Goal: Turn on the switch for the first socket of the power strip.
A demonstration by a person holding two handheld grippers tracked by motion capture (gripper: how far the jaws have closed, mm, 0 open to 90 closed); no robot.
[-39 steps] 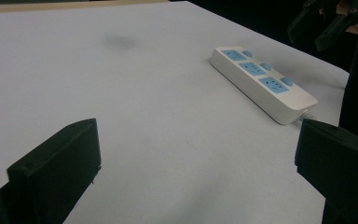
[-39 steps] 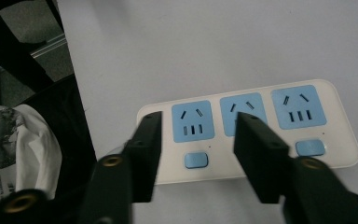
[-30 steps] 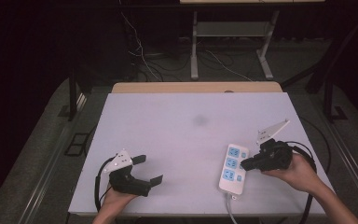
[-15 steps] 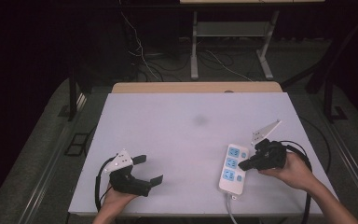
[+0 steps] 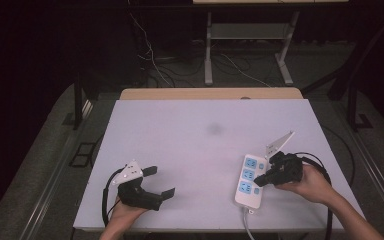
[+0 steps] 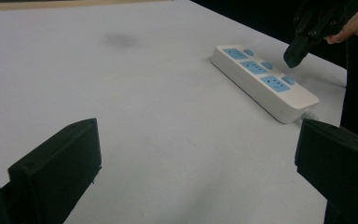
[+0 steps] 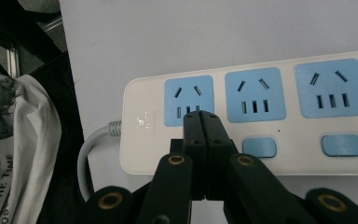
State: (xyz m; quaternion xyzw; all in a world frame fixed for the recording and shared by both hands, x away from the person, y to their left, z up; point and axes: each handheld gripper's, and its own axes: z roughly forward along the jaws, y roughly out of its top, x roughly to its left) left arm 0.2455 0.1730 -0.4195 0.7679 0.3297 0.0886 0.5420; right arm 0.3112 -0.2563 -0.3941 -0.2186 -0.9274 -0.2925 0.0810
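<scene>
- The white power strip (image 5: 248,181) is lying flat near the right front edge of the white tabletop (image 5: 195,150), its cord running off the front edge.
- The right hand-held gripper (image 5: 260,181) is hovering over the strip's near end with jaws pressed together, tips above the switch row beside the end socket.
- The left hand-held gripper (image 5: 161,181) is resting at front left, well apart, jaws spread wide and pinching nothing.
</scene>
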